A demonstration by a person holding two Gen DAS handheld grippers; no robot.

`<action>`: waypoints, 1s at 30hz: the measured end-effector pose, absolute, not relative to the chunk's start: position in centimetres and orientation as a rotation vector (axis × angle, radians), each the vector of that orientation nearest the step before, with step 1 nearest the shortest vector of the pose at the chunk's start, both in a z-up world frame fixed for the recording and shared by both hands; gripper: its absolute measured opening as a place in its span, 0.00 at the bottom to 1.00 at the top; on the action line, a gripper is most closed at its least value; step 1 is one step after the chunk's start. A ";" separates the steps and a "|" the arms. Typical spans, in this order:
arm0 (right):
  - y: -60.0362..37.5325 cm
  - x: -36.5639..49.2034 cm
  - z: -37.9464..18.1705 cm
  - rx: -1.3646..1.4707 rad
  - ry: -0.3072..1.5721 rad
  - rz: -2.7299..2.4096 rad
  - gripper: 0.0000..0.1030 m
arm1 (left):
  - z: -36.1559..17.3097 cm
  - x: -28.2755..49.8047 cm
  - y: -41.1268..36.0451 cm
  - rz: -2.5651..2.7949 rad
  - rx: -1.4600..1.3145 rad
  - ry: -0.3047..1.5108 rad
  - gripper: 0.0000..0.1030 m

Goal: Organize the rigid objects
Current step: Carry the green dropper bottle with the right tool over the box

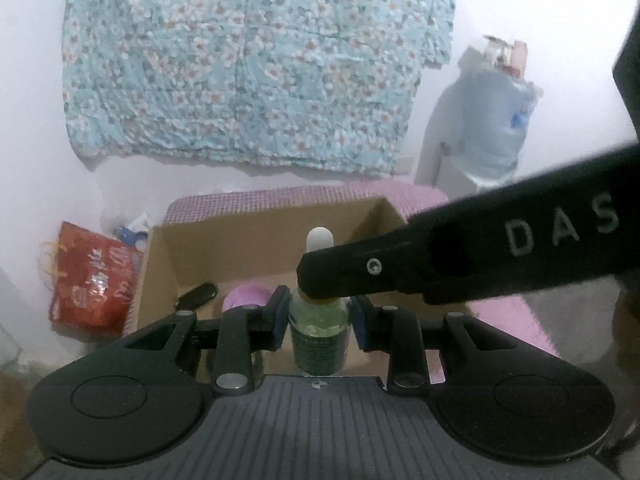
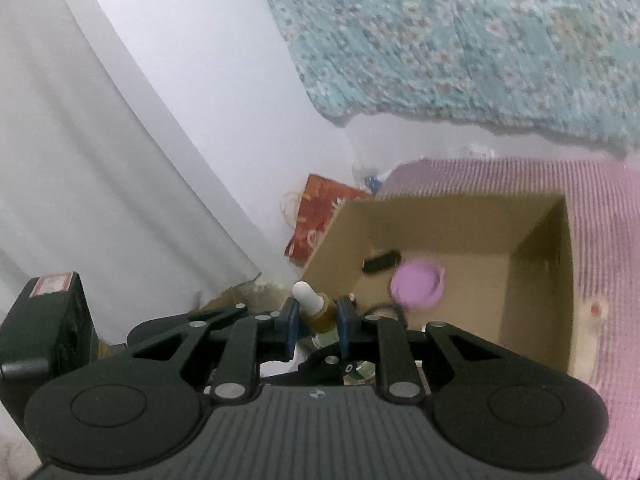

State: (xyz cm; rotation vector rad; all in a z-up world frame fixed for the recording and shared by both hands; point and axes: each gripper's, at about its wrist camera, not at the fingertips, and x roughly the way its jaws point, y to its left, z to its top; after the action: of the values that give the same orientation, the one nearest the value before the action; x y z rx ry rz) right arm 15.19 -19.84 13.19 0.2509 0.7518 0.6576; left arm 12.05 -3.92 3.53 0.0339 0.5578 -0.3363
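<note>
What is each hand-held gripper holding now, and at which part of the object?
Both hold one green dropper bottle. The left hand-held gripper clamps its glass body; the right hand-held gripper clamps its neck, just below the white bulb.

**Open box ahead, partly filled**

The cardboard box [image 2: 532,280] stands open at the top. A black oblong object [image 2: 381,262] and a purple round lid [image 2: 416,285] lie toward its left floor; the right part is bare. A red gift bag [image 2: 316,216] crowds the box's left wall, outside it.
</note>
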 end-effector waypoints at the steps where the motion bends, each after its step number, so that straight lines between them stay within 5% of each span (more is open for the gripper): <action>1: -19.9 16.0 13.5 0.248 0.753 0.659 0.22 | 3.8 13.2 -4.0 -0.344 0.008 0.577 0.30; 13: -22.0 28.1 7.9 0.337 0.924 0.646 0.17 | -0.1 23.7 -6.7 -0.298 -0.127 0.796 0.30; 30: -23.5 31.5 2.0 0.405 1.007 0.618 0.17 | -4.3 27.3 -8.3 -0.270 -0.111 0.911 0.31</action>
State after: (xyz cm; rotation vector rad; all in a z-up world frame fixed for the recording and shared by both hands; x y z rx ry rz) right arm 31.48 -23.50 2.04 0.4050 1.0067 0.6177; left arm 27.34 -8.29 -4.27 -0.1115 0.9111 -0.2699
